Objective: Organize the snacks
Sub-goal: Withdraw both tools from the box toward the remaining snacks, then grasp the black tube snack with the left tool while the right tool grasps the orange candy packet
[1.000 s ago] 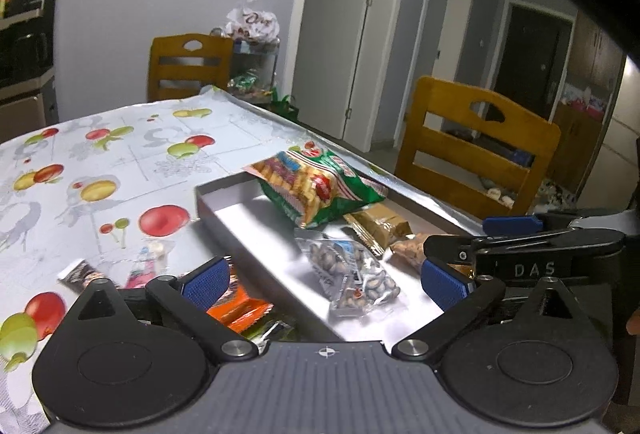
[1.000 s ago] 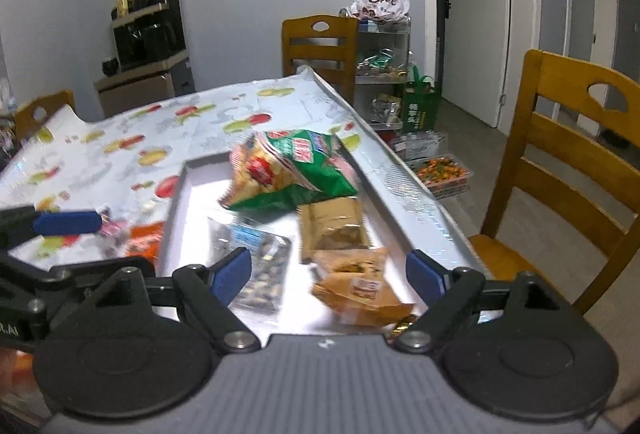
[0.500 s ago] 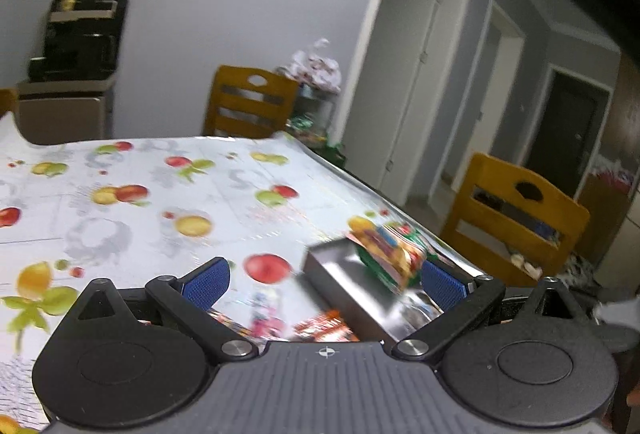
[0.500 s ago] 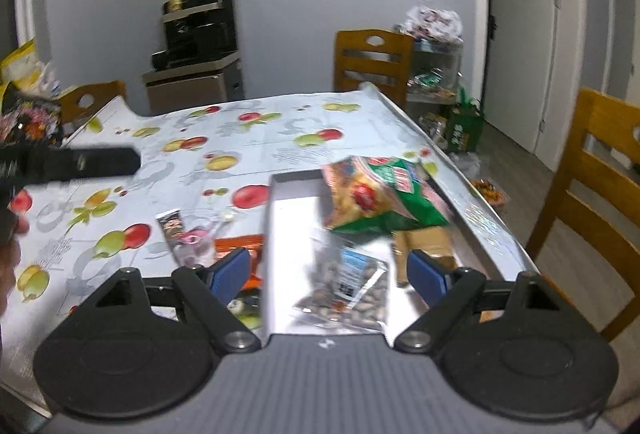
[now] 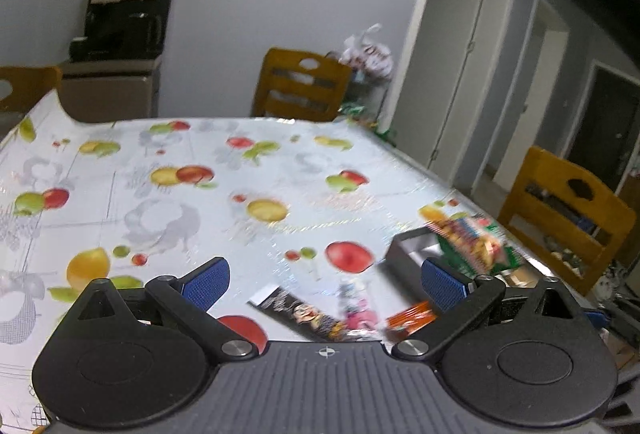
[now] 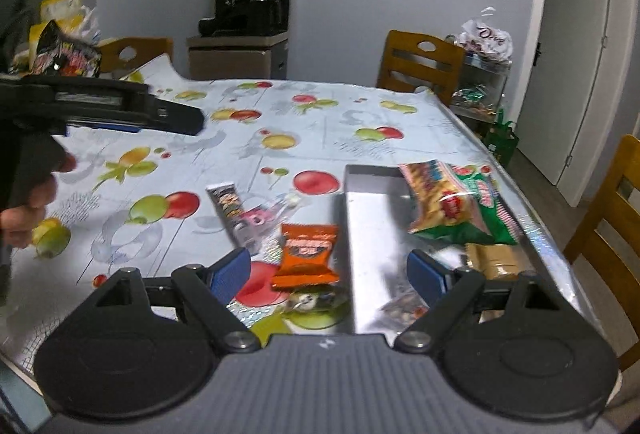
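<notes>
Snacks are seen loose on the table (image 5: 168, 218) from the left wrist: a dark bar (image 5: 296, 310), a pink pack (image 5: 356, 314) and an orange pack (image 5: 412, 316) lie near the tray (image 5: 404, 246), where a chip bag (image 5: 476, 242) sits. The left gripper (image 5: 324, 280) is held above the loose items, jaws apart and empty. The view is blurred, so a misjudged grasp is judged possible.

From the right wrist, the orange pack (image 6: 306, 254) is seen just beside the tray (image 6: 370, 234), with the bar (image 6: 228, 206) and pink pack (image 6: 260, 218) farther out. The chip bag (image 6: 452, 206), a tan pack (image 6: 496, 260) and a clear nut pack (image 6: 404, 308) are in the tray. The right gripper (image 6: 328, 272) is held low over the orange pack, jaws apart and empty; thin wrappers may slip or be pushed away. The left gripper (image 6: 120, 110) is raised well left, gripped by a hand (image 6: 28, 194).
</notes>
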Demonstrator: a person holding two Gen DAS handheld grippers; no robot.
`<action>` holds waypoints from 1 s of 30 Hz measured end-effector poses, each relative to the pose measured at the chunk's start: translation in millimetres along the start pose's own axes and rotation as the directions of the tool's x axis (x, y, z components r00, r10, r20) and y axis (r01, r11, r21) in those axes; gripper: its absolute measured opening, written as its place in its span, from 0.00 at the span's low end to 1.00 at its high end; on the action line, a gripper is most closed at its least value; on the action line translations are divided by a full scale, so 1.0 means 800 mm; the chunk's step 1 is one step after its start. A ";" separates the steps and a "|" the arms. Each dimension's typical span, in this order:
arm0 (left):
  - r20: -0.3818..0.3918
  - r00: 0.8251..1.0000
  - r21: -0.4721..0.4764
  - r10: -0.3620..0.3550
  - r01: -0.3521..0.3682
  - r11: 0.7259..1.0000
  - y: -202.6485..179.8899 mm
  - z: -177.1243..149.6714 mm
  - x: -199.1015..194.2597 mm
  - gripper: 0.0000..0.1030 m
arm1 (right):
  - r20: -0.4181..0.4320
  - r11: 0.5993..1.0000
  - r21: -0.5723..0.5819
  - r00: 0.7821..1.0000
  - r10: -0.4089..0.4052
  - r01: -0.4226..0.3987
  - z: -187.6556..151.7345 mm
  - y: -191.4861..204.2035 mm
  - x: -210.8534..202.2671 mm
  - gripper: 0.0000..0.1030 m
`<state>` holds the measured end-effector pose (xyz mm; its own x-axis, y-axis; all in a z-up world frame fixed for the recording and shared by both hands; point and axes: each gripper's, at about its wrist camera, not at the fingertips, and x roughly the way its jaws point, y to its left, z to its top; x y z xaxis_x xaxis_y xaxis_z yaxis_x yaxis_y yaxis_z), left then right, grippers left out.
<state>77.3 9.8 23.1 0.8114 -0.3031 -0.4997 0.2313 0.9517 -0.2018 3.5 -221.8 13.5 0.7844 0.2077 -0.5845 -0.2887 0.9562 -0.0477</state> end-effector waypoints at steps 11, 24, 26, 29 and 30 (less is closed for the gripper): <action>-0.126 0.975 -0.015 0.185 -0.188 0.982 0.017 -0.011 0.087 1.00 | -0.057 0.999 -0.028 0.998 0.032 -0.033 0.000 0.036 0.033 0.84; -0.254 0.950 0.068 0.180 -0.168 0.983 0.007 -0.039 0.130 0.97 | -0.073 0.999 -0.023 0.997 0.034 -0.036 0.001 0.034 0.050 0.84; -0.259 0.950 0.089 0.176 -0.158 0.983 0.005 -0.041 0.129 0.97 | -0.075 0.999 -0.023 0.997 0.036 -0.038 0.000 0.034 0.051 0.84; -0.265 0.949 0.097 0.170 -0.149 0.984 0.008 -0.044 0.121 0.97 | -0.074 0.999 -0.025 0.996 0.040 -0.042 0.000 0.035 0.052 0.84; -0.266 0.949 0.105 0.168 -0.145 0.984 0.008 -0.045 0.117 0.96 | -0.071 0.999 -0.026 0.997 0.039 -0.040 0.000 0.034 0.052 0.84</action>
<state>135.2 -13.9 -55.6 0.6660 -0.1403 -0.7326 0.1659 0.9854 -0.0379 28.1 -187.0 -12.0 0.7319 0.2293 -0.6417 -0.3343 0.9414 -0.0450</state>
